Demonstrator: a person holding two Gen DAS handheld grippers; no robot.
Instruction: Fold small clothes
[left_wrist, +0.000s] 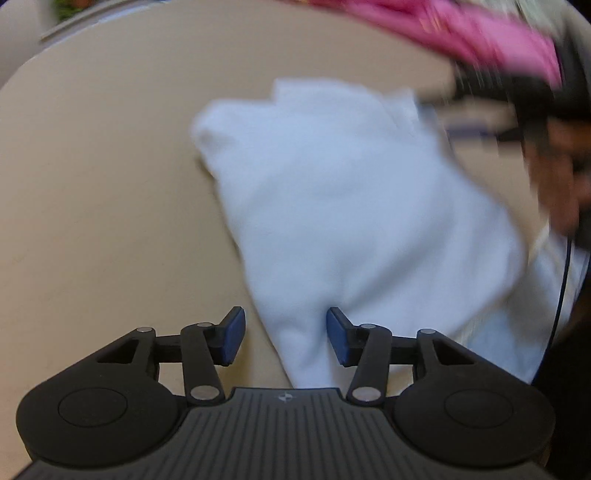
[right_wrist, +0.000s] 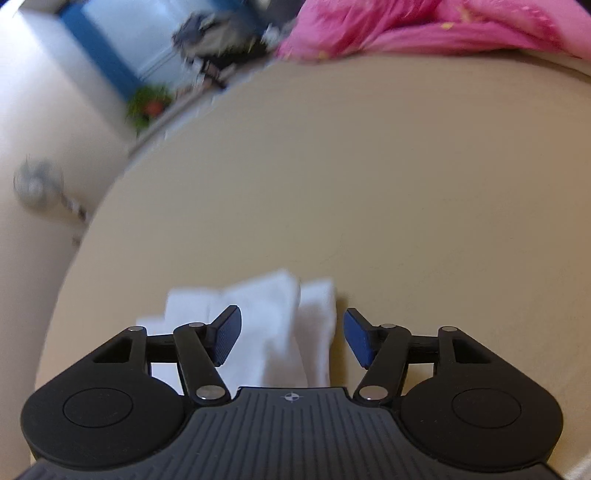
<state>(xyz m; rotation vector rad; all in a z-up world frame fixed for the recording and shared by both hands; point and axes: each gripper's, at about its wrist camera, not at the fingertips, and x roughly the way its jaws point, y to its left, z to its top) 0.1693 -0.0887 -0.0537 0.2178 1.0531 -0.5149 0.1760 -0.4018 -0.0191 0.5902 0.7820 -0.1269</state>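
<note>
A white garment (left_wrist: 351, 206) lies crumpled on the beige table (left_wrist: 110, 166). In the left wrist view its near corner runs between the blue pads of my left gripper (left_wrist: 285, 334), which is open around it. The right gripper shows blurred at the garment's far right edge (left_wrist: 480, 96). In the right wrist view my right gripper (right_wrist: 292, 336) is open, with an end of the white garment (right_wrist: 280, 317) lying between and below its fingers.
A pink cloth pile (left_wrist: 480, 37) lies at the table's far edge, also in the right wrist view (right_wrist: 424, 29). A person's arm (left_wrist: 561, 177) is at the right. A blue door frame (right_wrist: 99, 55) and a plant (right_wrist: 147, 103) stand beyond the table.
</note>
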